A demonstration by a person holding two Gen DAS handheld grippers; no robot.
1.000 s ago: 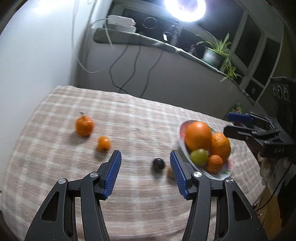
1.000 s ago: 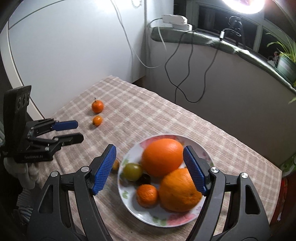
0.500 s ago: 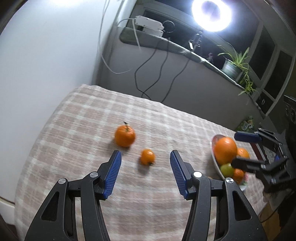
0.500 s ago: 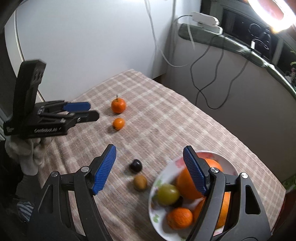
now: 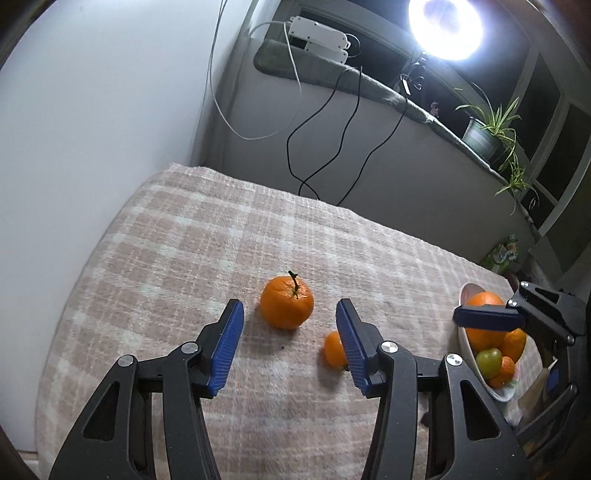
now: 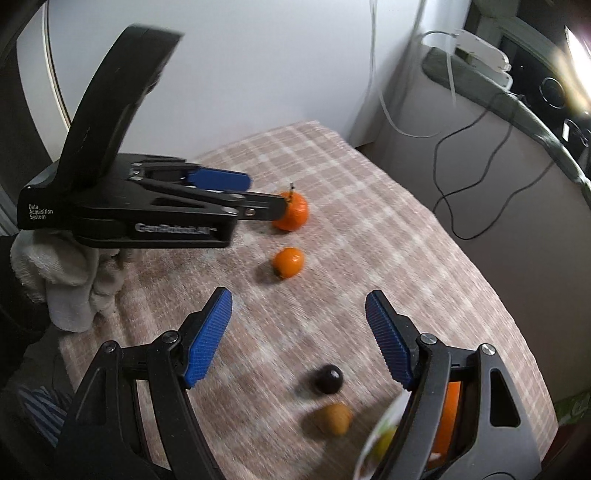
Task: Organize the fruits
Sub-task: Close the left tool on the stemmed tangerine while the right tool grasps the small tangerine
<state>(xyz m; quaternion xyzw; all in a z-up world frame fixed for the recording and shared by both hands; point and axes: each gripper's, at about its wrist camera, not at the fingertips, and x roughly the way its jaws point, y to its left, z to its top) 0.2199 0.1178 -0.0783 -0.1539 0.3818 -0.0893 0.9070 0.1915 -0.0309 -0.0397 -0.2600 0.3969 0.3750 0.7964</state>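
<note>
A stemmed mandarin (image 5: 287,302) lies on the checked cloth, just ahead of my open, empty left gripper (image 5: 290,321); it also shows in the right wrist view (image 6: 293,211). A smaller mandarin (image 5: 333,349) (image 6: 289,261) lies beside the left gripper's right finger, partly hidden. A dark plum (image 6: 328,379) and a brown kiwi (image 6: 335,418) lie between the fingers of my open, empty right gripper (image 6: 298,317). The plate (image 5: 466,345) with oranges and a green fruit stands at the right; its rim (image 6: 380,428) shows by the right finger.
The checked cloth table (image 5: 207,240) ends near a white wall on the left. Cables (image 5: 325,122) hang behind the table. A ring light (image 5: 445,27) and a potted plant (image 5: 487,129) stand on the ledge behind.
My left gripper has swung left and closed in on the stemmed mandarin. My right gripper has pulled back left off the plate; plum and kiwi now lie between its fingers.
</note>
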